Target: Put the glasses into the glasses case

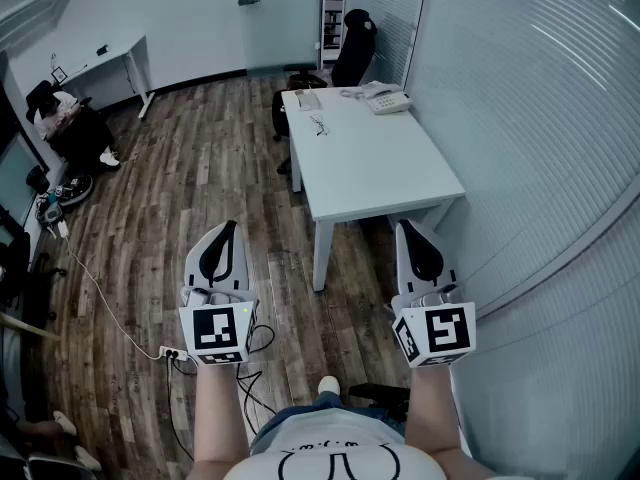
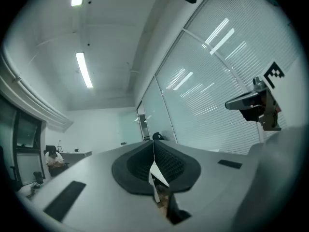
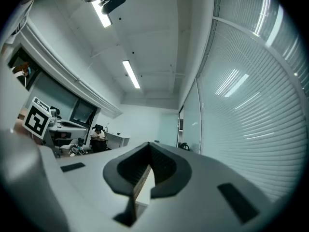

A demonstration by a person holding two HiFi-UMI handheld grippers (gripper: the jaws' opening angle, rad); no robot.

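Observation:
Far ahead stands a white table. A pair of thin-framed glasses lies near its far left edge. Just beyond them rests a pale flat thing that may be the glasses case. My left gripper and right gripper are held out over the wooden floor, well short of the table. Both are shut with nothing between the jaws. In the left gripper view the left gripper has its dark pads together; the right gripper looks the same in its own view.
A white desk telephone sits at the table's far right corner. A black office chair stands behind the table. Blinds line the wall on the right. A person sits far left. Cables and a power strip lie on the floor.

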